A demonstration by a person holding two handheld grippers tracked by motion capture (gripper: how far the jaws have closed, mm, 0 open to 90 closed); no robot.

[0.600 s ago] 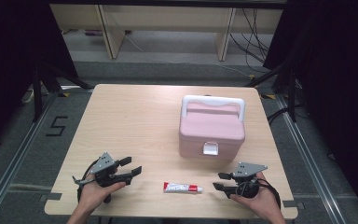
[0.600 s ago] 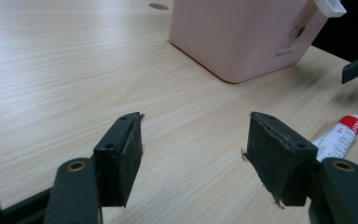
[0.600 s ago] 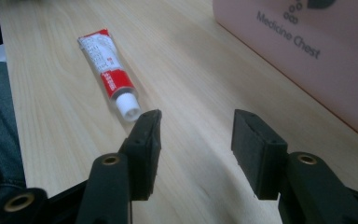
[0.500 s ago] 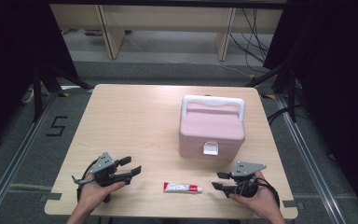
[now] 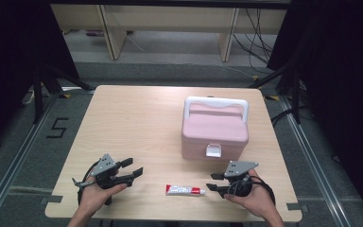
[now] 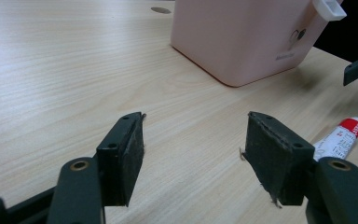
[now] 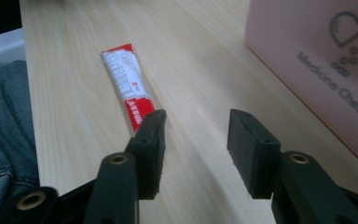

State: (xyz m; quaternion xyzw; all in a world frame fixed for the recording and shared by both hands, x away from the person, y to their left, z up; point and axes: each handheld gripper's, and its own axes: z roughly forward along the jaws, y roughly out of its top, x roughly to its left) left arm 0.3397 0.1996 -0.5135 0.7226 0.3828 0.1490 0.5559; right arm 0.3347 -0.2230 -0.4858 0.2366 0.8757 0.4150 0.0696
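Observation:
A pink medicine chest (image 5: pixel 215 130) with a white handle and a white latch stands shut on the right half of the wooden table (image 5: pixel 137 123). A red and white tube (image 5: pixel 185 190) lies flat near the front edge, between my two grippers. My left gripper (image 5: pixel 134 168) rests low at the front left, open and empty, pointing right toward the tube. My right gripper (image 5: pixel 211 182) is open and empty too, its tips just right of the tube. In the left gripper view the open jaws of my left gripper (image 6: pixel 193 140) frame bare wood, with the tube (image 6: pixel 340 140) at the right and the chest (image 6: pixel 242 37) beyond. In the right gripper view my right gripper (image 7: pixel 196 128) sits beside the tube (image 7: pixel 126 81), its left fingertip almost at the red end.
The chest (image 7: pixel 317 60) is close on the far side of my right gripper. The table's front edge is right behind both hands, and a person's jeans (image 7: pixel 0 126) show past it. Bare wood stretches across the left and back of the table. Dark floor and shelving surround it.

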